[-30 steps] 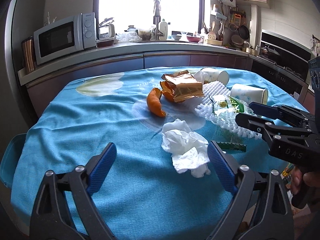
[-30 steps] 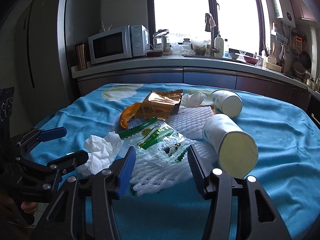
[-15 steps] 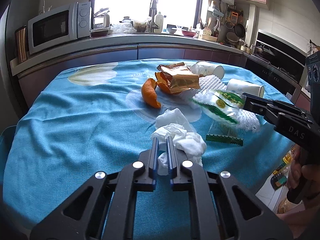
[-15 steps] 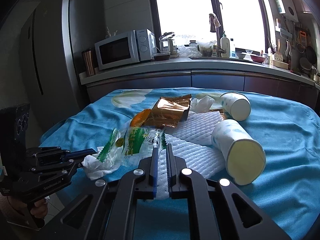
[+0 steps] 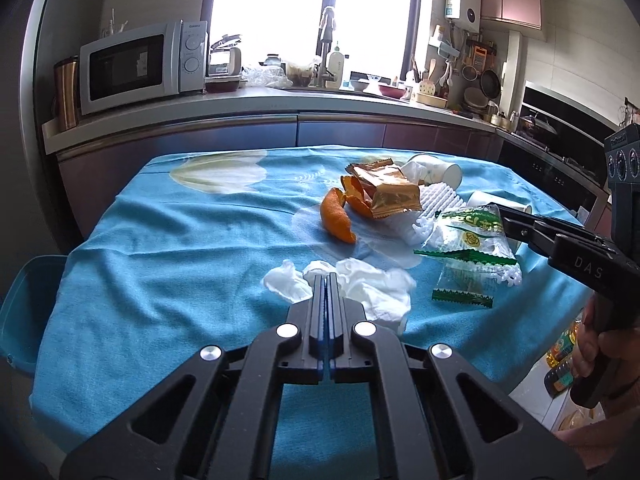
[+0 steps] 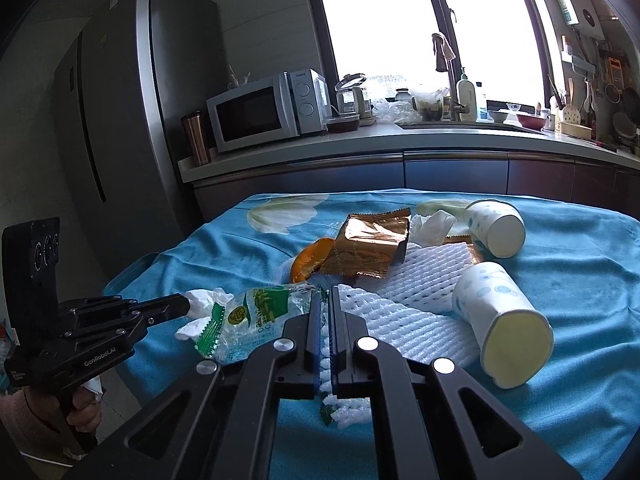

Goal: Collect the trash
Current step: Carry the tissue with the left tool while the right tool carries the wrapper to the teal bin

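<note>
From the left wrist view, we have the left gripper (image 5: 327, 280) closed tight on the crumpled white tissue (image 5: 360, 284), which lies near the front edge of the table (image 5: 168, 264) with its blue cloth; the tissue seems pinched but not yet clear of the cloth. Further in, toward the table's middle, sit the orange peel (image 5: 336, 220) and the gold wrapper (image 5: 390, 196), and to the right our right gripper (image 5: 505, 222) grips the clear green-printed bag (image 5: 472, 236). From the right wrist view, the right gripper (image 6: 327, 300) is closed on that bag (image 6: 260, 316) together with a strand of the white foam net (image 6: 404, 320) under it, near the front edge; two paper cups (image 6: 496, 316) lie on their sides toward the right edge. We judge the pick-up step is in hand for both pieces at once. Next we need to lift both clear and carry them to a bin, perhaps the blue container (image 5: 24, 312) off the left edge, taking care that the net does not drag the cups along.
</note>
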`<action>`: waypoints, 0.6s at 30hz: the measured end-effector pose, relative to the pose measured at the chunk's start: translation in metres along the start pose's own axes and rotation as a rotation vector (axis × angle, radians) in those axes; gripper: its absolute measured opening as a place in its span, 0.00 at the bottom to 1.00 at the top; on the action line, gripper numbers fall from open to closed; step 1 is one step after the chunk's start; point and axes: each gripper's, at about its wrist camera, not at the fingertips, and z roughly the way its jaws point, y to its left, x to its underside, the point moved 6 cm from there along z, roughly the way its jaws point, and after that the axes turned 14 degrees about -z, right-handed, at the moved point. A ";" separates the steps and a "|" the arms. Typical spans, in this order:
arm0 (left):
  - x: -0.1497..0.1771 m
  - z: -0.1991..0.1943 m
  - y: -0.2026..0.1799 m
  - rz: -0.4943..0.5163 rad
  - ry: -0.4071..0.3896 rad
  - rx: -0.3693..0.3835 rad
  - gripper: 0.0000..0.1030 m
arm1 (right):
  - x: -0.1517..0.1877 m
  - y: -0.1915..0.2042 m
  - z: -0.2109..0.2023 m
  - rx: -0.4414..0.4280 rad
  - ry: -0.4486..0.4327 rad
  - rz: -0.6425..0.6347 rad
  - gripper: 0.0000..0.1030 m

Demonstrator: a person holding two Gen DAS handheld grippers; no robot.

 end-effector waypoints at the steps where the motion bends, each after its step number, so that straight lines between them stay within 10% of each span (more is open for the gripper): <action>1: -0.002 -0.003 0.003 -0.004 -0.007 -0.003 0.01 | -0.002 0.002 0.001 -0.006 -0.004 -0.003 0.02; 18: -0.055 -0.076 0.118 -0.121 -0.202 -0.245 0.01 | -0.066 0.099 0.064 -0.260 -0.036 -0.145 0.02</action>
